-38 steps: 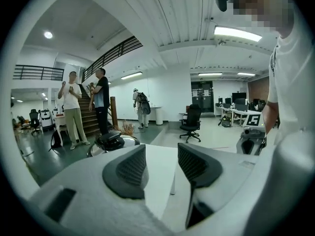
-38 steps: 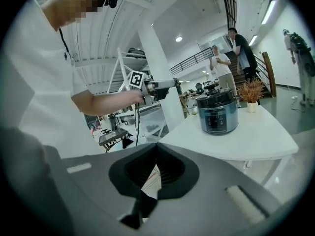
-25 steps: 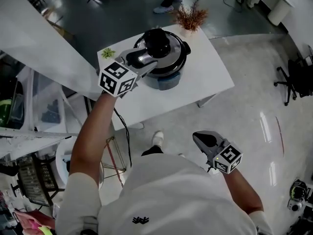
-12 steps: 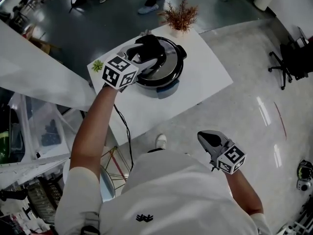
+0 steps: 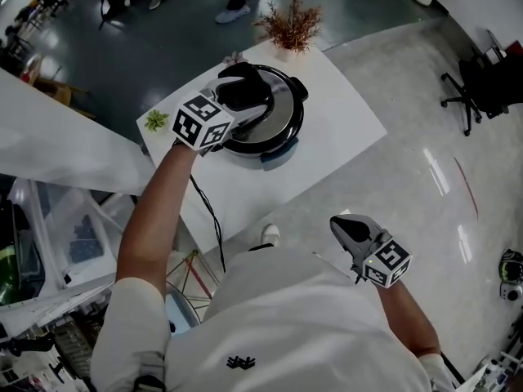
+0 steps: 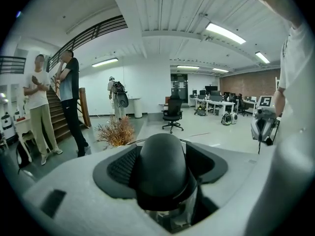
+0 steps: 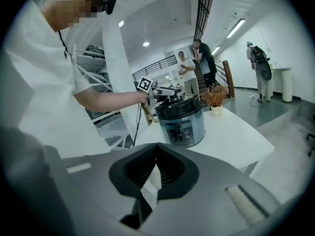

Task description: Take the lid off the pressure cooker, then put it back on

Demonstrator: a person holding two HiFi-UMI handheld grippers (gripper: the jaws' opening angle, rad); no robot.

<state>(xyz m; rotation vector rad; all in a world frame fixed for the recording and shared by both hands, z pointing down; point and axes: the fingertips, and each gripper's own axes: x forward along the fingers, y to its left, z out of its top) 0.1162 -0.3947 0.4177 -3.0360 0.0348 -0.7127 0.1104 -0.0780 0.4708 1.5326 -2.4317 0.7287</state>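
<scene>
Reaching over a white rectangular table (image 5: 339, 133), a person in a white shirt sets the left gripper (image 5: 245, 92) about the domed black knob (image 6: 162, 166) on top of a round pressure cooker (image 7: 182, 122) with a dark blue-grey body and a front control panel. The cooker's shiny steel lid (image 5: 286, 113) is seated on the pot, which stands on the table near its far edge, just in front of a reddish-brown dried plant in a small white pot (image 5: 288, 24). The left gripper's jaws have just been opening; the knob stands between them, with the ribbed black pads (image 6: 123, 165) apart from it on either side, so the grip is released. The right gripper (image 5: 337, 224) hangs well apart from the table, low at the person's right side above a glossy pale floor (image 5: 425, 162), pointing towards the cooker; its own view shows the two jaws meeting at their tips with nothing between them. A small green sprig (image 5: 155, 121) lies near the table's left corner, and a black cable (image 5: 208, 211) runs down from the table's near edge. Behind the table, the left gripper view takes in two people standing by a staircase (image 6: 54, 107), a black office chair (image 6: 172, 116) and rows of desks under strip lights.
</scene>
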